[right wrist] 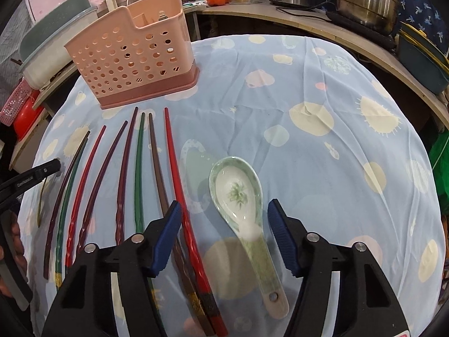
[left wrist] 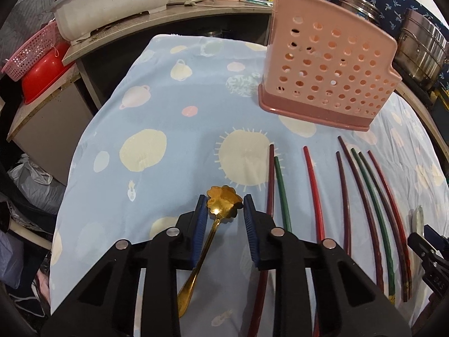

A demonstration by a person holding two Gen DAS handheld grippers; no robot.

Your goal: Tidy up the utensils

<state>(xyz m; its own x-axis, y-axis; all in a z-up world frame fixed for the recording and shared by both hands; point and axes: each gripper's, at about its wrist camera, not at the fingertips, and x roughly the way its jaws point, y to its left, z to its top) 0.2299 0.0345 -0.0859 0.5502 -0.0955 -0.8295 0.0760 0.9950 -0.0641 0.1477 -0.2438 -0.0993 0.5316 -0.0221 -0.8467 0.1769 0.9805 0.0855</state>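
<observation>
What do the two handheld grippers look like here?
Both the left gripper and the right gripper have black plastic bodies with triangular cut-outs, round silver pivot pins, and jaws lined with ribbed blue pads. No cables or sleeves show.

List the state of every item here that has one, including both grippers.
Left gripper: open, fingers either side of the gold spoon's bowl, right pad clear of it.
Gold spoon: flat on the cloth, not lifted.
Right gripper: open, straddling the ceramic spoon without touching.
Ceramic spoon: lying bowl up on the cloth.
Chopsticks: loose, side by side on the cloth.
Pink holder: upright.
</observation>
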